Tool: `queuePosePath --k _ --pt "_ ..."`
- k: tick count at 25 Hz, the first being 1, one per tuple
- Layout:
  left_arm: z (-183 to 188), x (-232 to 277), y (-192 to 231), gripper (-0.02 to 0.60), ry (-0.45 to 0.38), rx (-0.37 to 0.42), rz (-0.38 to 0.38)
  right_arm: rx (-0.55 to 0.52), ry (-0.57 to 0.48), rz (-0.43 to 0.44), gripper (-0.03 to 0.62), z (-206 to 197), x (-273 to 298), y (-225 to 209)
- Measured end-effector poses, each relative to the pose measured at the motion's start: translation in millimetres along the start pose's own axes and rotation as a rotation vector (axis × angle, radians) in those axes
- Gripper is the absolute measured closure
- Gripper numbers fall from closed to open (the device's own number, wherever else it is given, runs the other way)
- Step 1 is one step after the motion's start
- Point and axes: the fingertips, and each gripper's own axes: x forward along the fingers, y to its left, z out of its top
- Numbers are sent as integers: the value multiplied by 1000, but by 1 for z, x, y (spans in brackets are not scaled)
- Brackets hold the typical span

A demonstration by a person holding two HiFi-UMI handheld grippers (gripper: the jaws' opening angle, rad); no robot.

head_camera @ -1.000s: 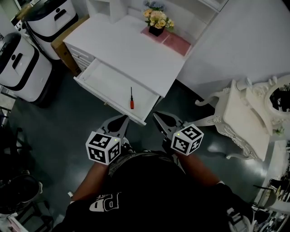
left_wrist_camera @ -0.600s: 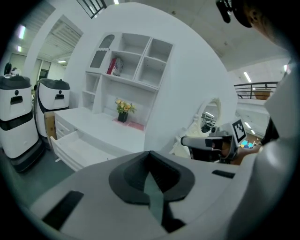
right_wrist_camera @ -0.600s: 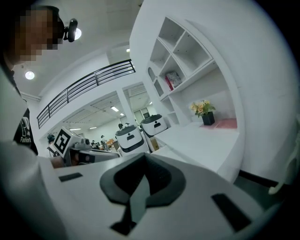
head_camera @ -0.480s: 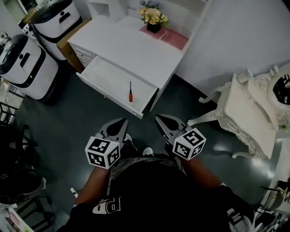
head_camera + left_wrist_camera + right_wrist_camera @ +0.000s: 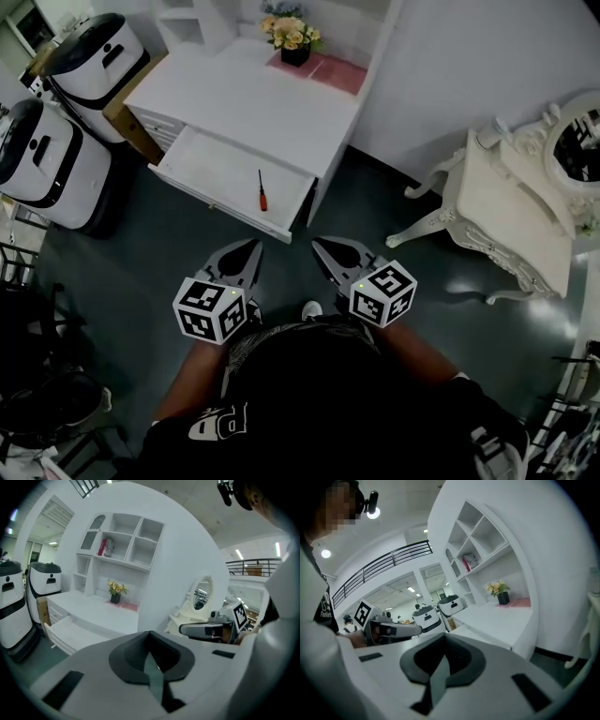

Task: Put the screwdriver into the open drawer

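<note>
1. The left gripper (image 5: pixel 249 248) and right gripper (image 5: pixel 322 246) are held side by side, close in front of the person. Both have their jaws pressed together, with nothing between them.
2. The screwdriver (image 5: pixel 262 190) lies in the open drawer (image 5: pixel 211 169), ahead of both grippers and apart from them. Its red handle is nearest the grippers.
3. Only dark floor (image 5: pixel 286 264) lies between the tips and the drawer front.
4. Beyond the drawer is the white desk (image 5: pixel 253 103), with flowers (image 5: pixel 286 33) and a pink mat (image 5: pixel 323 67) at its far end.
5. To the left of the left gripper stand two white machines (image 5: pixel 52 155) and a brown box (image 5: pixel 127 122).
6. To the right of the right gripper stands an ornate white table (image 5: pixel 511 211).
</note>
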Motion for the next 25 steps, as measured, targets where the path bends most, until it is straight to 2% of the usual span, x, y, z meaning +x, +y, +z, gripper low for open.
queuePosePath --k 13,18,23,25 --pt "5 -8 34 566 37 63 -70 4 -24 -116 586 2 30 16" --pt "5 -9 41 566 42 63 -96 -5 -11 -136 586 1 38 20" --pt "1 -10 42 566 56 113 -99 -8 -6 -144 586 0 45 22" --pt "0 -11 42 566 57 104 -108 -10 -4 -148 586 0 46 22"
